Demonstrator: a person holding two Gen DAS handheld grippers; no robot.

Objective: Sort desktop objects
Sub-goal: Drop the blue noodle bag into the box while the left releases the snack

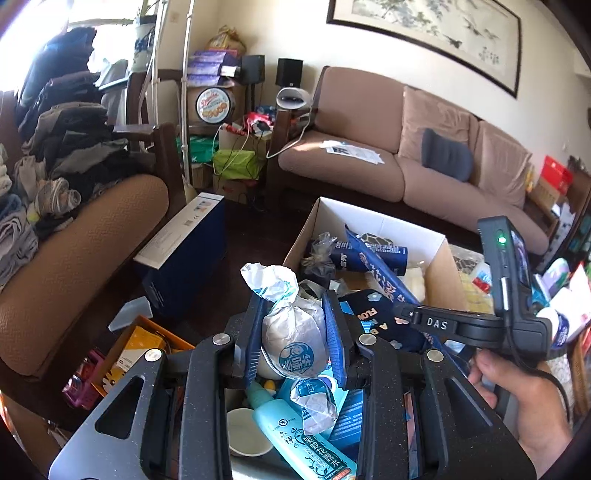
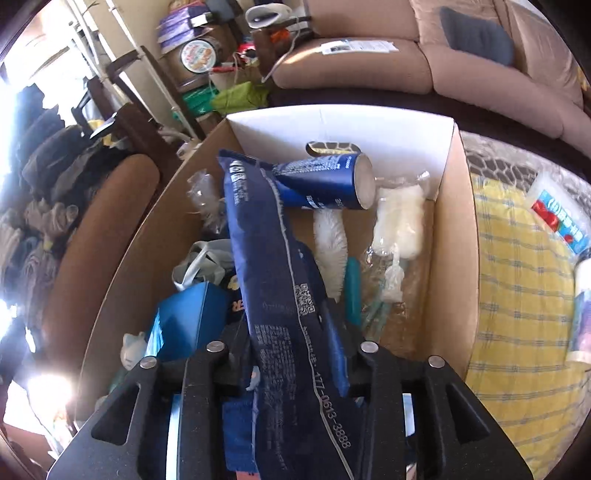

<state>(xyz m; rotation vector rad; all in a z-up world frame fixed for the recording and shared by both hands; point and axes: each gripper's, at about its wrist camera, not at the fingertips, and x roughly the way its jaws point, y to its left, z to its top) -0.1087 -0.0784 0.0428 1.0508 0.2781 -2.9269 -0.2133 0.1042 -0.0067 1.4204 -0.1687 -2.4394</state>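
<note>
Held up in the left gripper (image 1: 293,299): 1 paper-wrapped ball (image 1: 293,332), pinched on both sides by the blue pads, above a jumble of goods. Printed on the wrapper: a round blue logo with a cartoon face and 2 Chinese characters.

Below it: a teal bottle (image 1: 295,435) with white Chinese lettering and a flower pattern, beside a white cup (image 1: 245,432).

Lying lengthwise through the right gripper (image 2: 284,321): 1 long dark-blue packet (image 2: 273,258), far end resting inside an open cardboard box (image 2: 454,258). Cannot tell whether the pads press on it or stand slightly off. Readable along the packet: a QR code and the digits 177-0613-3888. Stamped on the gripper's side, seen from the left wrist view: "DAS", with a hand (image 1: 517,398) around the grip.

Also in the box: a blue can (image 2: 325,181) on its side with small white print, a white brush (image 2: 332,251), and bagged cream-coloured items.

To the right of the box: a yellow checked cloth (image 2: 517,295).

Beyond: a brown sofa (image 1: 369,173) carrying a dark cushion (image 1: 447,155) and loose papers (image 1: 351,149), under a framed ink painting (image 1: 424,33). At left: a heap of clothes (image 1: 55,147) on an armchair, sunlit from the window.
</note>
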